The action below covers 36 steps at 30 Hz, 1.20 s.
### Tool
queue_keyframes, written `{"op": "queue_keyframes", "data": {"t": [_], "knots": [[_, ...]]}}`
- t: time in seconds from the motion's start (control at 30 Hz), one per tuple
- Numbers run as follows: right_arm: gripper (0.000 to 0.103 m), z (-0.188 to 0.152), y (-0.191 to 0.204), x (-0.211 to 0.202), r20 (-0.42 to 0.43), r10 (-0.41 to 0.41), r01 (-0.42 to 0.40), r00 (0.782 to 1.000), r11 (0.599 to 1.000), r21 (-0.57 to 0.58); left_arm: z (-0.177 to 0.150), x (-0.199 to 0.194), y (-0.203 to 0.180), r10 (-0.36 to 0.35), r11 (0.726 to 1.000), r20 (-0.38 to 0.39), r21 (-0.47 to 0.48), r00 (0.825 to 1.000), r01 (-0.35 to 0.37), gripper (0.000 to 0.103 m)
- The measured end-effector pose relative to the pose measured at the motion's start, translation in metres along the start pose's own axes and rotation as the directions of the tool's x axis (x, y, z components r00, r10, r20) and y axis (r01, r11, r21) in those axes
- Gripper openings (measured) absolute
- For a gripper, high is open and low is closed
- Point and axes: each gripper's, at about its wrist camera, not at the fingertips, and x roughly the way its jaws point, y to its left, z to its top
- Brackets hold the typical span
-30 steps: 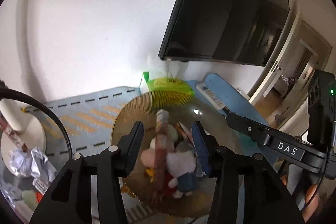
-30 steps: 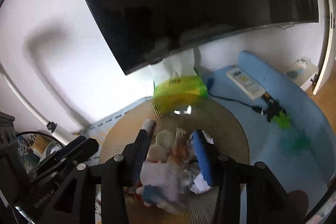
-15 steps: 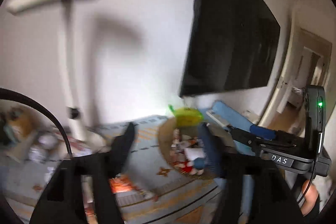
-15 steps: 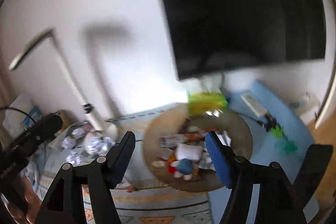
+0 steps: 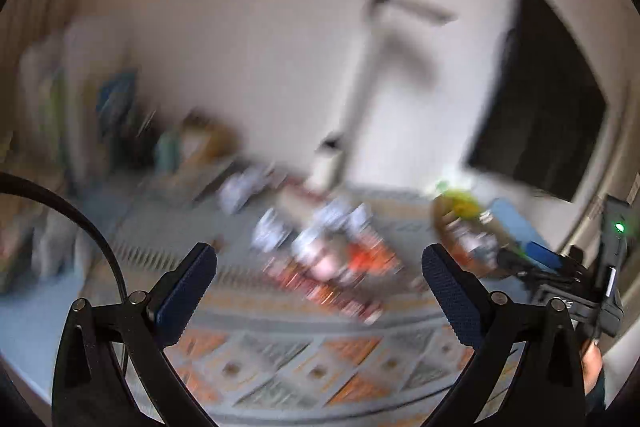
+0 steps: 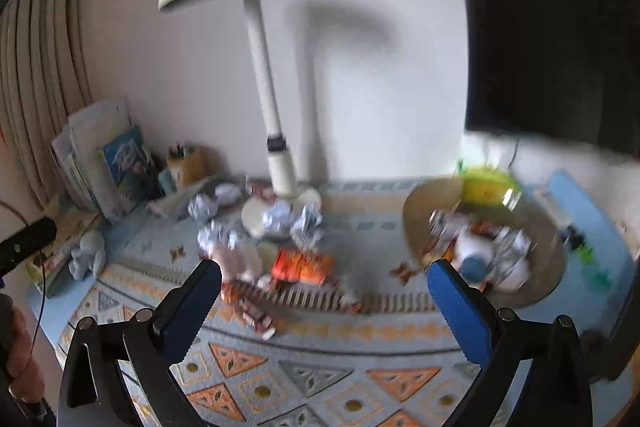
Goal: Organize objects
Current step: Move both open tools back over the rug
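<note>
A: How far along are we with the tidying?

B: Partway, we'd judge. In the right wrist view the round woven tray (image 6: 416,223) at the right of the frame already holds a heap: a white and blue plush toy (image 6: 476,259), some wrappers and crumpled paper. Left on the patterned mat (image 6: 304,379) are several paper balls (image 6: 280,219) around the lamp base, an orange snack packet (image 6: 302,265) at centre, a pinkish soft thing just left of it, and a small wrapped bar (image 6: 254,313) lower down

A: And our claws?

B: Both are spreading their jaws at this moment, and nothing sits between them. The right gripper (image 6: 324,291) frames the orange packet and the loose litter from above; the left gripper (image 5: 320,275) looks at the same pile, though that view is badly smeared, so we can't tell the items apart there

A: The room?

B: A white desk lamp (image 6: 264,79) stands upper centre against a pale wall, casting a shadow. A dark screen (image 6: 552,27) fills the upper right, with a green tissue pack (image 6: 486,187) behind the tray. Books and a pen holder (image 6: 188,165) crowd the left, a small blue plush (image 6: 88,255) sits at the left edge, and a blue pad lies far right

A: So what remains?

B: We reckon the paper balls and the packets on the mat still need gathering
</note>
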Motion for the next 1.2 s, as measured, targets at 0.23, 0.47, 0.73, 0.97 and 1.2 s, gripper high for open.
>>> {"op": "queue_keyframes", "data": {"t": [0.23,0.47,0.73,0.97,1.2], "knots": [[0.103,-0.079,0.013,0.092,-0.219,-0.121,0.102,0.968,0.99,-0.097,-0.077,0.066,0.09,0.026,0.945,-0.236,-0.312,0.971,-0.101,0.102],[0.103,-0.092,0.009,0.098,-0.197,-0.169,0.152,0.966,0.983,-0.1,-0.099,0.102,0.084,0.279,0.938,-0.296,-0.12,0.914,-0.325,0.102],[0.103,-0.093,0.019,0.101,-0.201,-0.164,0.137,0.966,0.98,-0.143,-0.105,0.119,0.066,0.397,0.912,-0.336,0.041,0.854,-0.408,0.103],[0.103,-0.093,0.014,0.109,-0.25,-0.123,0.099,0.961,0.989,-0.106,-0.105,0.12,0.067,0.4,0.91,-0.337,0.034,0.852,-0.414,0.103],[0.103,-0.093,0.013,0.105,-0.238,-0.115,0.094,0.965,0.991,-0.095,-0.094,0.125,0.057,0.324,0.919,-0.384,-0.089,0.865,-0.384,0.102]]}}
